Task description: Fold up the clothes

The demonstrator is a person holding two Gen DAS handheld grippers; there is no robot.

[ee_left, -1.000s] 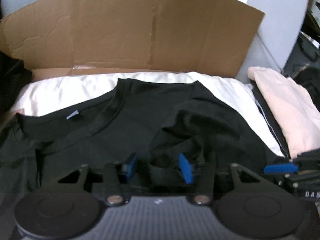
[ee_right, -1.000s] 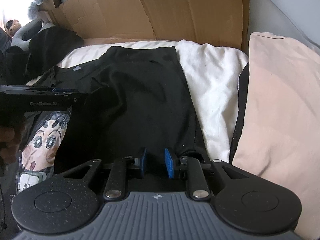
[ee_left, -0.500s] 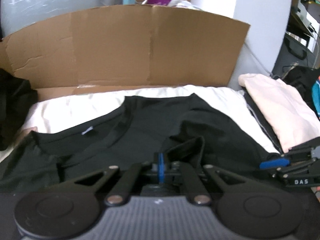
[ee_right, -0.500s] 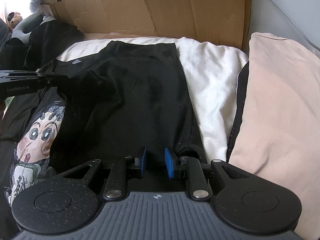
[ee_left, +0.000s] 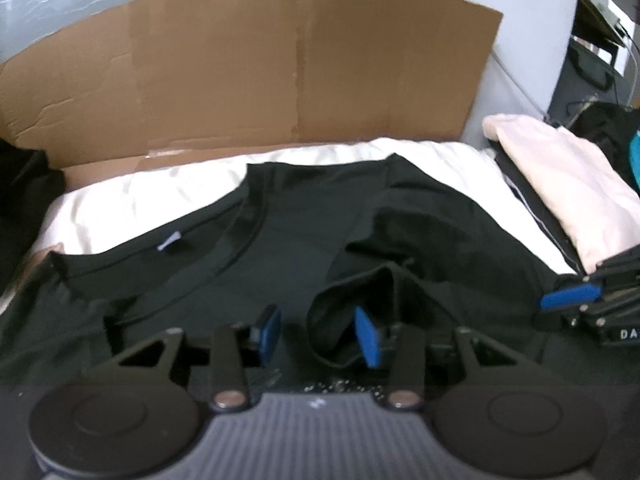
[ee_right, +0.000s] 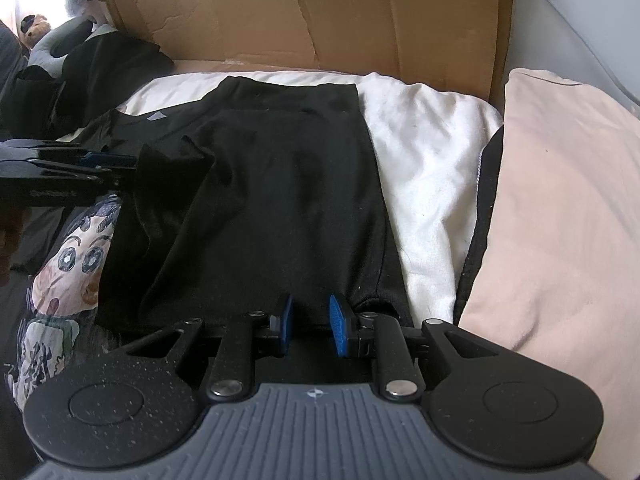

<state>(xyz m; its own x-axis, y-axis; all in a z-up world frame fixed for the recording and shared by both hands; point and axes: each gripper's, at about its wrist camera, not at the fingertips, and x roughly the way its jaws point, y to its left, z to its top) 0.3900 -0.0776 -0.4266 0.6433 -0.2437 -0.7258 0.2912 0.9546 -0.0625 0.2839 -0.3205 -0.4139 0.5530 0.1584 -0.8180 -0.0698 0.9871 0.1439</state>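
1. Left gripper [ee_left: 318, 334]: jaws apart, over the black shirt [ee_left: 304, 240]; a raised fold drapes at its right finger [ee_left: 368, 336].
2. Right gripper [ee_right: 310, 322]: jaws slightly apart, with the shirt hem between them.
3. Shirt: spread on a white sheet [ee_right: 424, 136].
4. Pink cloth [ee_right: 560, 200]: beside the sheet, right.
5. Cardboard [ee_left: 256, 72]: upright behind.

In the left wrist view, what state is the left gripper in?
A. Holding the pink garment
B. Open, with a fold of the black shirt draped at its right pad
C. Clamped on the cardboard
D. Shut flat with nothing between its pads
B: the left gripper has its blue pads spread apart, and a fold of the black shirt hangs by the right pad.
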